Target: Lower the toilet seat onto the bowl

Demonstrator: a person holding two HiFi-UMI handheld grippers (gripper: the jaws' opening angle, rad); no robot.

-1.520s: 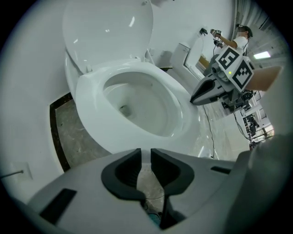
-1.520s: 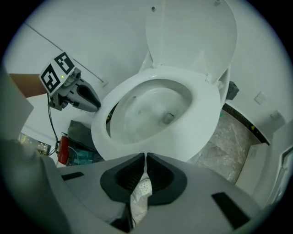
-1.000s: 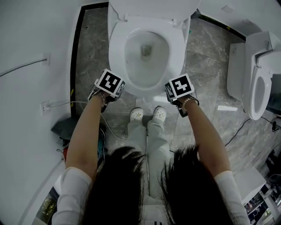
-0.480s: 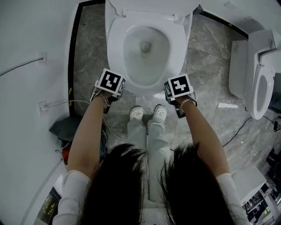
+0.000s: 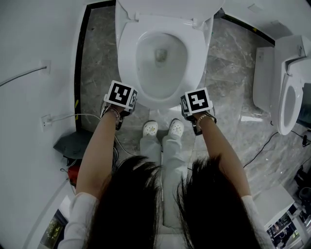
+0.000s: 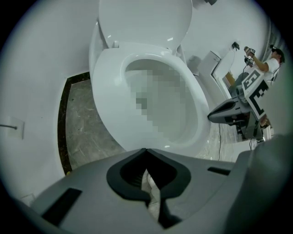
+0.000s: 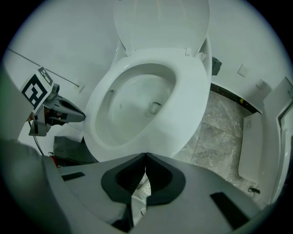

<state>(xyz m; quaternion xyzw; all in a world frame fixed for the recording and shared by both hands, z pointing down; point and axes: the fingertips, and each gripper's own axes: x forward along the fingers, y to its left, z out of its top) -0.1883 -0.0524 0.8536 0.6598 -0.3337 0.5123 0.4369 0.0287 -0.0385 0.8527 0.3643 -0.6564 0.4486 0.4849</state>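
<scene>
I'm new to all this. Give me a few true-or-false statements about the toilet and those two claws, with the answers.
1. The seat lies down on the bowl. True.
2. The lid is closed over the seat. False: it stands raised at the back.
3. The left claw and right claw are shut and empty. True.
4. The left claw grips the seat. False: it is clear of the seat, near the bowl's front.
5. A second toilet stands on the right. True.

I wear white short sleeves (image 5: 80, 214), pale trousers (image 5: 163, 160), white perforated clogs (image 5: 150, 128) and a bracelet (image 5: 206, 115); my hair (image 5: 131, 204) is long and dark. My left hand-held gripper (image 6: 145, 149) and right hand-held gripper (image 7: 145, 154) are grey, with black-and-white marker cubes (image 5: 121, 94).
</scene>
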